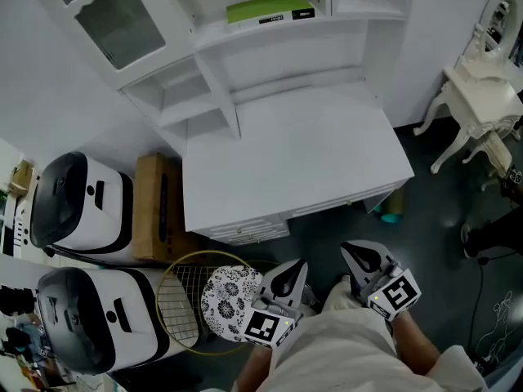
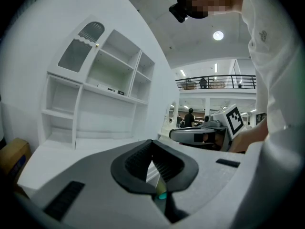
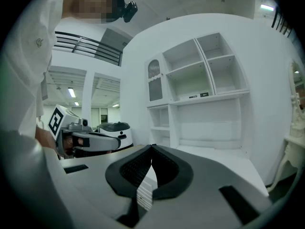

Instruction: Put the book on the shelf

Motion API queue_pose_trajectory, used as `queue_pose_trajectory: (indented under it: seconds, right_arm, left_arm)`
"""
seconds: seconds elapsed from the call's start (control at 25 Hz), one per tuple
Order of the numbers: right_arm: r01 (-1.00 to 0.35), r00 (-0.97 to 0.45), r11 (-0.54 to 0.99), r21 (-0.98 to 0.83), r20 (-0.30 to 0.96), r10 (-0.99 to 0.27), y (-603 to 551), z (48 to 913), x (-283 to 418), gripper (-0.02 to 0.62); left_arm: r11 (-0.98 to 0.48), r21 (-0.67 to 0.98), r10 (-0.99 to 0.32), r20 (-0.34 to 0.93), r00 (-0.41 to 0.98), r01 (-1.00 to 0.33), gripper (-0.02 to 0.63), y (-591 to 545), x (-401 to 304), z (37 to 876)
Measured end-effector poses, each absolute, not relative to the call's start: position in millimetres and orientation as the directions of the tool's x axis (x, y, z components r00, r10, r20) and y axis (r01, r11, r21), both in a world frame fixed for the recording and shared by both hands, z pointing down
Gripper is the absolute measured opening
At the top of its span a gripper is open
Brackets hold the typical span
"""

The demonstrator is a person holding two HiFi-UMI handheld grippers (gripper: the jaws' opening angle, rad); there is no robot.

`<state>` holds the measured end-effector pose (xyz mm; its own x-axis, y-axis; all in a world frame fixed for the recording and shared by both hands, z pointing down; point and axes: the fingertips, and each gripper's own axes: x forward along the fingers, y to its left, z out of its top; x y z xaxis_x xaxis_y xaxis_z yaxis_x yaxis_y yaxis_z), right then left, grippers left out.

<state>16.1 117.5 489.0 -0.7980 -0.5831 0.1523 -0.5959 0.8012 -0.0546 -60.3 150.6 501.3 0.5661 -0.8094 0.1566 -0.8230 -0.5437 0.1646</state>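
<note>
A green book (image 1: 270, 11) lies flat on an upper shelf of the white hutch (image 1: 221, 88) that stands at the back of the white desk (image 1: 294, 162). Both grippers hang in front of the desk, close to the person's body and well short of the book. My left gripper (image 1: 288, 278) is shut, its tips meeting with nothing between them (image 2: 152, 142). My right gripper (image 1: 364, 258) is shut too and holds nothing (image 3: 152, 147). Both point level towards the hutch. From the right gripper view the book (image 3: 198, 95) shows only as a thin edge on the shelf.
Two white-and-black machines (image 1: 82, 198) (image 1: 90, 317) and a cardboard box (image 1: 159, 207) stand left of the desk. A round wire rack (image 1: 184, 300) and a patterned disc (image 1: 229, 296) lie on the floor by my left gripper. An ornate white table (image 1: 482, 96) stands at the right.
</note>
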Motion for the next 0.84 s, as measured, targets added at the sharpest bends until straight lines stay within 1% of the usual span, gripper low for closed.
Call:
queue_pose_trajectory:
  seconds: [0.36,0.56,0.72,0.84]
  right_arm:
    - [-0.558,-0.825,0.829,-0.034,0.126,-0.551,124.2,472.7,34.9,0.017]
    - [-0.570,-0.817,0.821,-0.034,0.126,-0.562,122.8,474.7,57.3,0.017]
    - [-0.574,-0.815,0.818,-0.041,0.123,-0.566,122.7,475.0,68.5,0.017]
    - [-0.570,-0.818,0.821,-0.044,0.126,-0.561,123.7,476.2,74.6,0.017]
  left_arm:
    - [-0.548,0.141,-0.811,0.150,0.565,-0.824,0.002,145.5,-32.0,486.2]
    - [-0.557,0.147,-0.812,0.108,0.573,-0.817,0.003,141.8,-5.9,479.2]
    - [-0.571,0.141,-0.795,0.150,0.588,-0.809,0.002,145.4,9.1,485.6]
    - [-0.574,0.140,-0.791,0.159,0.590,-0.807,0.003,144.8,18.4,486.2]
